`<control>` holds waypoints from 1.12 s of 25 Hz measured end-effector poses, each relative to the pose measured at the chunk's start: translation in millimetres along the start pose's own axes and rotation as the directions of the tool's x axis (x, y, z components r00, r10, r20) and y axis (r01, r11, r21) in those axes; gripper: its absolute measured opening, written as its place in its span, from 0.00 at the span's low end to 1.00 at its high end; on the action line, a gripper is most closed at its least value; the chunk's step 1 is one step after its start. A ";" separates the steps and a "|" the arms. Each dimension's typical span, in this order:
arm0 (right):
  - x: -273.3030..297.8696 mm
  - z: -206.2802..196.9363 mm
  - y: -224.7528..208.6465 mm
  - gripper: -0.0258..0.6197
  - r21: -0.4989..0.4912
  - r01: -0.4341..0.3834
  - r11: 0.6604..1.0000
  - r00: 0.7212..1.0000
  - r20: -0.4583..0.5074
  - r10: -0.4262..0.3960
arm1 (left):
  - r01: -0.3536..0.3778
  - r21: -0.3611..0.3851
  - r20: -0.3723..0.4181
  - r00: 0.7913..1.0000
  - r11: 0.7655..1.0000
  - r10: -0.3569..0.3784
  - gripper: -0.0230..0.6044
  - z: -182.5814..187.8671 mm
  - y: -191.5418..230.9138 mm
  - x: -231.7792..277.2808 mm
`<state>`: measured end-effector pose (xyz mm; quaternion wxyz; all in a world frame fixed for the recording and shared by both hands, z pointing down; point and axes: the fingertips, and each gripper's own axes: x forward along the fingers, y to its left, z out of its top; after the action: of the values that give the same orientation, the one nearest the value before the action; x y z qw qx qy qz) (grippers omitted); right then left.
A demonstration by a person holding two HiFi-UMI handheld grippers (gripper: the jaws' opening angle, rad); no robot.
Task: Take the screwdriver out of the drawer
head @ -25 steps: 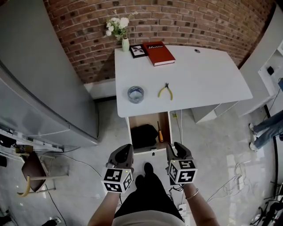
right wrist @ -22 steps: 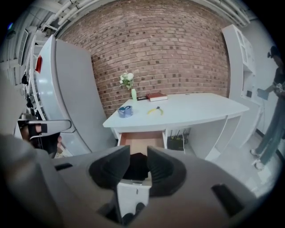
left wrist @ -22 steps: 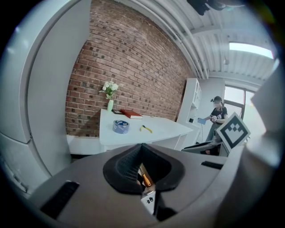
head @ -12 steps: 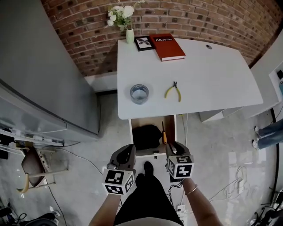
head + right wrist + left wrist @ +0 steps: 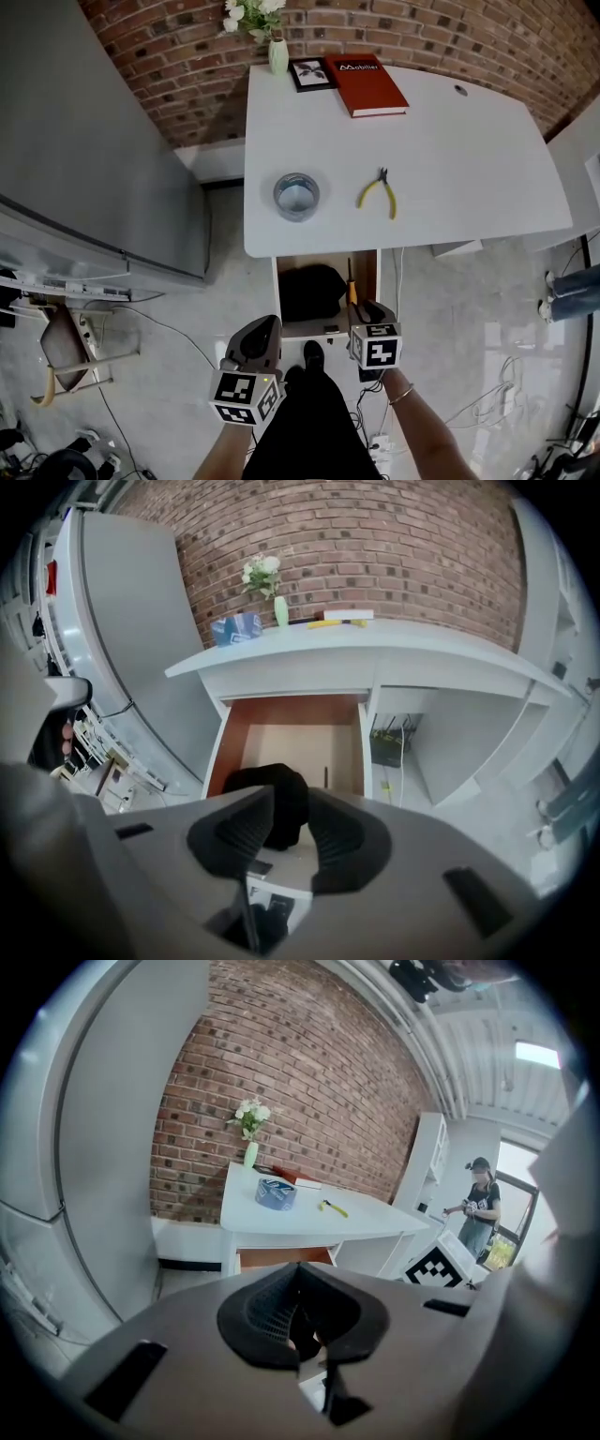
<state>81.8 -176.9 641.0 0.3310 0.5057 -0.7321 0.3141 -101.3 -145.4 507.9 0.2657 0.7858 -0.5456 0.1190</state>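
My left gripper [image 5: 263, 325] hangs back, short of the drawer front, its jaws drawn together on nothing. My right gripper [image 5: 370, 308] is over the near lip of the open wood-lined drawer with the white front [image 5: 314, 329], jaws parted a little and empty.

The screwdriver with the dark shaft and yellow-orange handle [image 5: 352, 285] lies inside, along the drawer's right wall, handle end toward me and just ahead of my right jaws. A soft black bundle [image 5: 309, 289] fills the left part of the drawer, beside the tool but, as far as I can tell, not on it.

To do this reach well, I judge I should open the right jaws wider, go down on the handle and not the thin shaft, and turn them to close across it. With the wall so close, one jaw needs to slip between wall and handle. Then lift straight up.

Beyond, the white counter [image 5: 450, 178] carries a grey tape roll [image 5: 296, 196], yellow-handled pliers [image 5: 378, 190] and a red book [image 5: 367, 83], none needed.
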 end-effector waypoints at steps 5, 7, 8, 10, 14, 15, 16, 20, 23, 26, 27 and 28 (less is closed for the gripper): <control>30.9 -5.1 -7.8 0.22 -0.022 0.003 1.000 0.999 -0.040 -0.004 | -0.016 -0.013 -0.022 1.000 1.000 0.016 0.02 -12.6 9.2 10.2; 44.0 -10.5 -11.5 0.22 -0.028 0.007 1.000 0.998 -0.061 -0.009 | -0.022 -0.019 -0.031 0.999 1.000 0.021 0.02 -17.8 13.8 14.7; 50.6 -13.9 -13.9 0.22 -0.030 0.011 0.999 0.997 -0.074 -0.013 | -0.026 -0.021 -0.035 0.999 0.999 0.025 0.02 -20.4 16.3 17.3; 62.9 -20.2 -18.0 0.22 -0.034 0.012 0.999 0.995 -0.098 -0.015 | -0.035 -0.027 -0.041 0.999 0.999 0.034 0.02 -26.3 21.3 22.6; 82.7 -30.2 -21.6 0.22 -0.021 0.003 1.000 0.992 -0.125 -0.005 | -0.047 -0.038 -0.059 0.997 0.998 0.045 0.02 -38.4 26.5 29.9; 87.8 -31.7 -24.7 0.22 -0.026 0.012 1.000 0.991 -0.132 -0.015 | -0.049 -0.038 -0.063 0.997 0.998 0.047 0.02 -40.4 27.4 31.7; 93.1 -33.4 -28.6 0.22 -0.035 0.022 0.999 0.990 -0.141 -0.027 | -0.051 -0.038 -0.067 0.997 0.998 0.048 0.02 -42.4 27.9 33.8; 112.2 -39.3 -37.8 0.22 -0.052 0.046 0.998 0.984 -0.169 -0.055 | -0.053 -0.049 -0.079 0.996 0.997 0.049 0.02 -51.5 28.7 41.1; 125.8 -41.7 -40.4 0.22 -0.043 0.064 0.997 0.980 -0.185 -0.070 | -0.064 -0.059 -0.089 0.994 0.996 0.059 0.02 -58.2 33.0 43.6; 136.2 -44.9 -47.3 0.22 -0.050 0.077 0.996 0.975 -0.204 -0.085 | -0.076 -0.069 -0.094 0.993 0.995 0.069 0.02 -62.3 35.9 46.9; 138.6 -46.2 -49.3 0.22 -0.054 0.078 0.995 0.974 -0.210 -0.088 | -0.079 -0.072 -0.095 0.993 0.994 0.072 0.02 -63.1 36.9 48.0; 140.8 -47.7 -50.6 0.22 -0.053 0.077 0.996 0.972 -0.217 -0.087 | -0.083 -0.074 -0.095 0.993 0.994 0.075 0.02 -63.7 38.2 49.3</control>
<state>99.8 -228.8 788.1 0.4336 0.4904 -0.6764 0.3376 -111.3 -159.8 595.3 0.3161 0.7463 -0.5677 0.1442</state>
